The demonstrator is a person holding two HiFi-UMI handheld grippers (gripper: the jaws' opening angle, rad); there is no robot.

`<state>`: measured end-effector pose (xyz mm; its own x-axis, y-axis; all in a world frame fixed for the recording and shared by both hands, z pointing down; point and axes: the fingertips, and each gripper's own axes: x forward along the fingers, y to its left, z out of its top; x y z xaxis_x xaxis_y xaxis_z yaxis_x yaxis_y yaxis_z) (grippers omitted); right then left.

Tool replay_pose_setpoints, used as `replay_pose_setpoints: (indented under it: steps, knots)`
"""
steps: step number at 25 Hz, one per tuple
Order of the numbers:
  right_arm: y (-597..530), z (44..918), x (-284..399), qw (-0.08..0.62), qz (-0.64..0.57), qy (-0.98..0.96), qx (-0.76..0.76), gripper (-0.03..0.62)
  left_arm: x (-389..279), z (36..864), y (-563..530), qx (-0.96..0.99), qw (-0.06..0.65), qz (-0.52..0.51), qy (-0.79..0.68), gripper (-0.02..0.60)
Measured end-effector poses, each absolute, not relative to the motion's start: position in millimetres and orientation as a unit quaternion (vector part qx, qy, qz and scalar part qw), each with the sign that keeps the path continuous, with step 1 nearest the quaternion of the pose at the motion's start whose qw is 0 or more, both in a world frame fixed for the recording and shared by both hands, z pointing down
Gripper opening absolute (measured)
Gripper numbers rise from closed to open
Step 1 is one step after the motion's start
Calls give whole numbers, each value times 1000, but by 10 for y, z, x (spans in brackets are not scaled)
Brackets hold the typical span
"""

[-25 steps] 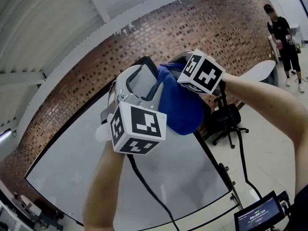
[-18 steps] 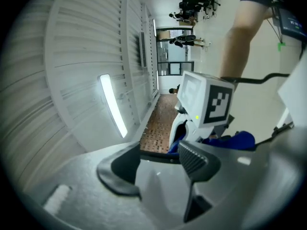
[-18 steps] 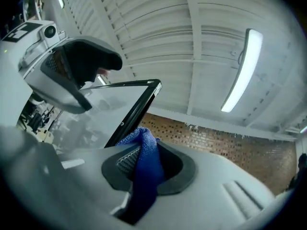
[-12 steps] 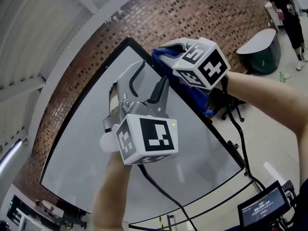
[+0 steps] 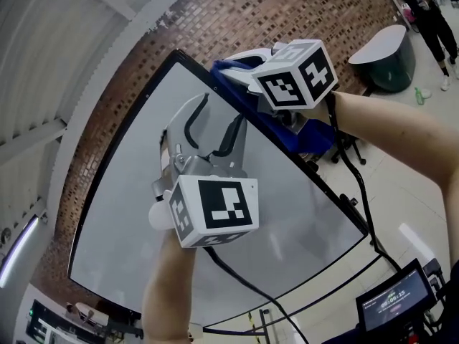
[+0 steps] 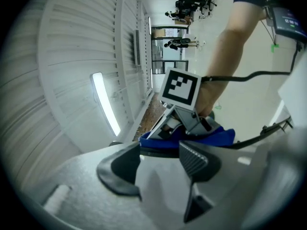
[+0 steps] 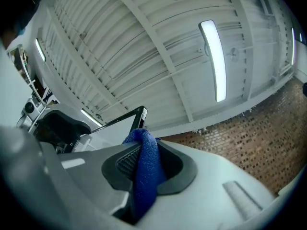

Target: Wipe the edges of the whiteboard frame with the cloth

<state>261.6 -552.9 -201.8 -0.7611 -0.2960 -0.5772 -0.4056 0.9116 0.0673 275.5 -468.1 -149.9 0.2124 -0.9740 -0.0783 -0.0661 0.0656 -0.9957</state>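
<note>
Pinches the blue cloth [image 5: 288, 130] in the right hand-held gripper [image 5: 231, 66] at the whiteboard frame [image 5: 324, 194] top corner; holds the left hand-held gripper [image 5: 216, 111] spread, empty; looks early, most edges apparently left to wipe

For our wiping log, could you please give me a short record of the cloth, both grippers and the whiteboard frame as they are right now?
cloth: blue, lying along the frame edge next to the corner that is uppermost in the head view
right gripper: jaws shut on the cloth
left gripper: jaws apart, nothing between them, in front of the whiteboard surface
whiteboard frame: thin, black
cloth pressing on frame: cannot tell
behind the board: brick wall
</note>
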Motion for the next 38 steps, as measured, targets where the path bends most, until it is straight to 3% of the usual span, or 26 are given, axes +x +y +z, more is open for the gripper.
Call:
replay_pose_setpoints:
  steps: [7,20,38]
  knots:
    - [-5507,-1357,2590,297,50,940,-162,51,2841,-973,-4792,-561,543,-436,448,216]
    - [-5463,-420,2550,280,-24,952,-125,51,2935,-345,-4816,-600,511,-475,391,207]
    - [-5414,1265,2722,213,-48,947,-238,52,3086,1130,-4667,-665,470,-522,254,218]
